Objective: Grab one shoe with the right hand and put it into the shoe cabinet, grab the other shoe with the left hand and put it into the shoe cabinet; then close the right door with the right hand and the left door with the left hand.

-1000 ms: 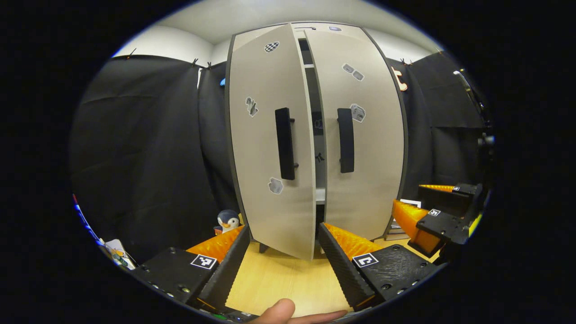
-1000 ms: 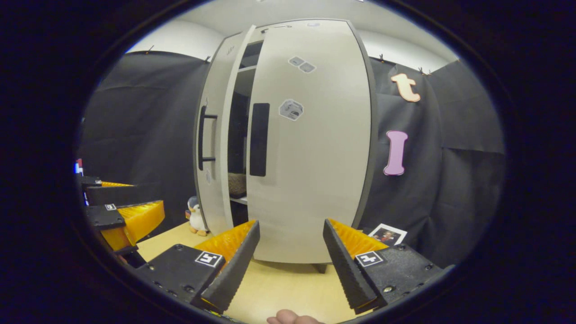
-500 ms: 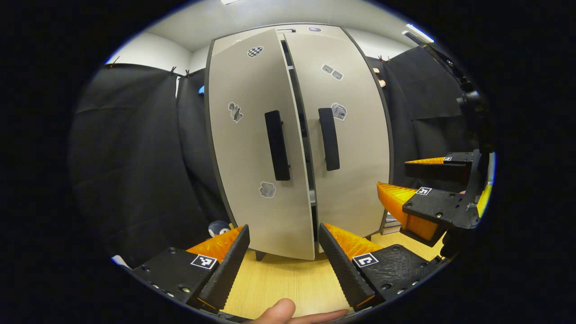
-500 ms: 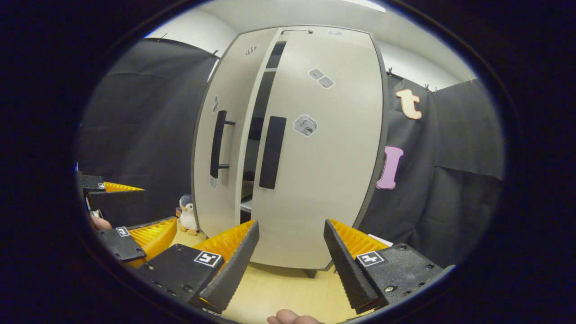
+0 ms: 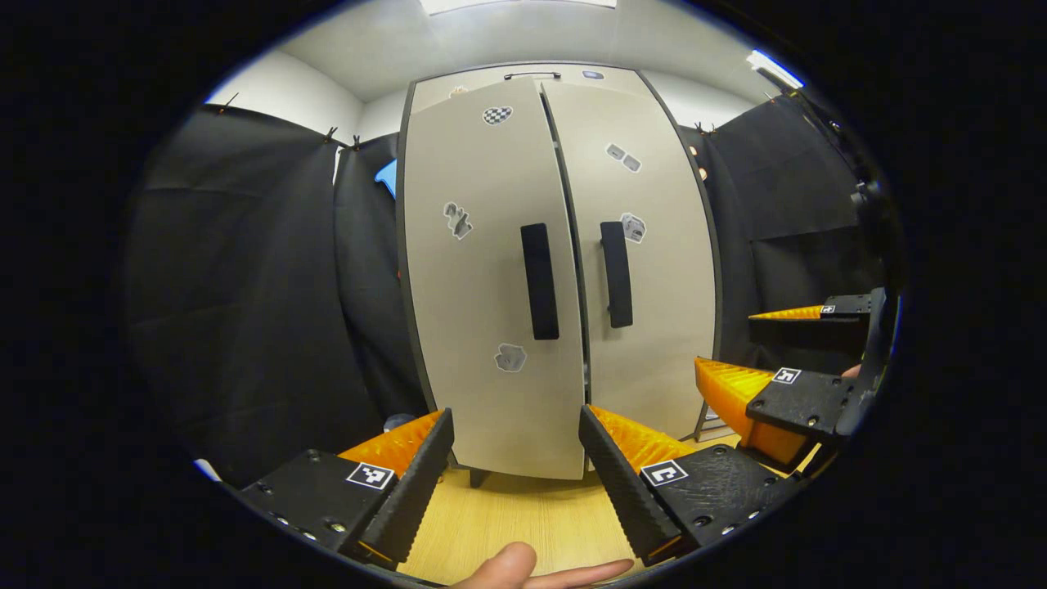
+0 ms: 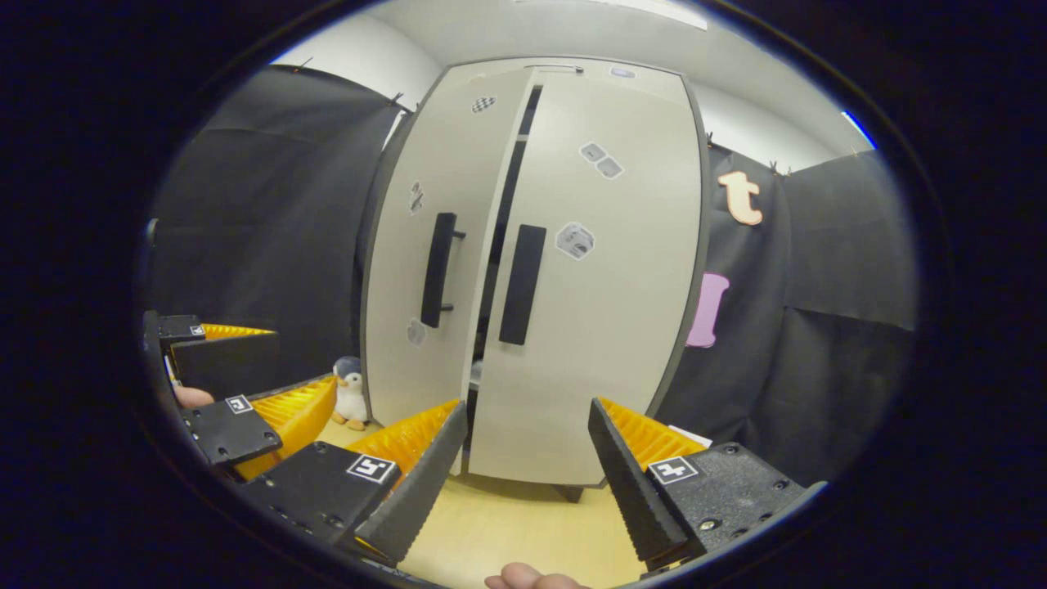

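Observation:
The shoe cabinet [image 5: 564, 270] stands upright in front of me, pale with two dark vertical handles. In the left gripper view its left door [image 5: 483, 286] and right door [image 5: 662, 278] meet with a hairline gap. In the right gripper view the left door [image 6: 417, 270] stands slightly proud of the right door [image 6: 605, 311], with a narrow dark slit between them. My left gripper [image 5: 515, 458] is open and holds nothing, short of the left door's lower edge. My right gripper [image 6: 527, 454] is open and holds nothing, before the right door. Each gripper also appears in the other's view, the right gripper [image 5: 765, 356] and the left gripper [image 6: 245, 368].
A small penguin toy [image 6: 352, 393] sits on the wooden floor [image 5: 523, 523] left of the cabinet. A flat stack [image 5: 710, 417] lies by the cabinet's right foot. Black cloth walls close in on both sides. A thumb [image 5: 507, 564] shows at the bottom edge.
The left door has swung in, narrowing a wide opening to a thin slit. The shelves inside are now hidden. Both grippers stayed open.

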Tool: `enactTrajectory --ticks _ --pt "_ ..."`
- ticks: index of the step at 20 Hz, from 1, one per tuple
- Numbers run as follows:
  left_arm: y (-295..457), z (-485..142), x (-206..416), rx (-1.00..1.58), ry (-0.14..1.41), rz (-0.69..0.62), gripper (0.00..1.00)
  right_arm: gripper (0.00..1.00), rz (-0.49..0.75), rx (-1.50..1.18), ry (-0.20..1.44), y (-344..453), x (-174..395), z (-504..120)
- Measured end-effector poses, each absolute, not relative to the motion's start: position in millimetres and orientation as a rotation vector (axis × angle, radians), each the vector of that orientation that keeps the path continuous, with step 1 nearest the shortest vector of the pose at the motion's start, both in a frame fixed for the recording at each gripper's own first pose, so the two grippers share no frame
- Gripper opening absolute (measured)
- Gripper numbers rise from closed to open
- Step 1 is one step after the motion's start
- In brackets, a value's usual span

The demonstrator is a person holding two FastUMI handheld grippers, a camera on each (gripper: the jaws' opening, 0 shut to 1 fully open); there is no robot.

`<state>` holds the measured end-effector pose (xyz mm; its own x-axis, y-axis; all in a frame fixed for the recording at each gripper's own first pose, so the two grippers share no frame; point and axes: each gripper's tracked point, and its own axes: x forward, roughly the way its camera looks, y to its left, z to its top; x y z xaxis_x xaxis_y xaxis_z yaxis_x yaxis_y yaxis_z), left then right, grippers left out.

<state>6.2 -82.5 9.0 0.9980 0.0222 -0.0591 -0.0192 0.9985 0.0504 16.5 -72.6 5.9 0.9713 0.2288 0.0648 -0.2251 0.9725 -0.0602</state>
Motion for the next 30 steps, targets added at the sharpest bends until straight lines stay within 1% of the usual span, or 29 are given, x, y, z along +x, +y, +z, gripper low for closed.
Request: enactTrajectory --ticks 1,2,6,7,8,10,11,12,13,17,23,27,30 --pt "-82 14 6 0.044 0.045 0.018 0.94 0.99 0.231 -0.052 -0.074 -71 14 6" --pt "-82 15 5 0.036 0.04 0.013 0.94 0.97 0.232 -0.054 -0.074 -70 13 6" --pt "-84 16 6 -0.023 0.035 -0.002 0.94 0.97 0.219 -0.038 -0.096 -72 8 10" --pt "-82 17 6 -0.029 0.036 0.005 0.94 0.99 0.211 -0.024 -0.096 -73 7 10" --pt "-77 17 4 -0.031 0.036 0.017 0.94 0.97 0.191 -0.01 -0.098 -77 8 11" --pt "-72 17 4 -0.03 0.04 0.03 0.94 0.98 0.13 0.032 -0.139 -90 9 21" --pt "-70 18 6 -0.031 0.04 0.036 0.94 0.99 0.126 0.058 -0.157 -91 9 25" --pt "-69 20 7 -0.035 0.04 0.035 0.93 0.98 0.132 0.078 -0.168 -89 8 27" --pt "-66 22 7 -0.04 0.037 0.044 0.93 0.99 0.144 0.085 -0.172 -86 8 29" --pt "-60 27 12 -0.064 0.021 0.07 0.94 0.98 0.151 0.076 -0.158 -82 10 21" --pt "-67 21 16 -0.037 0.024 0.05 0.94 0.98 0.142 0.086 -0.155 -80 8 16" --pt "-75 21 15 -0.051 0.021 0.024 0.94 0.99 0.128 0.077 -0.145 -84 6 12" --pt "-77 19 17 -0.056 0.024 0.002 0.93 0.99 0.093 0.083 -0.189 -94 0 19"
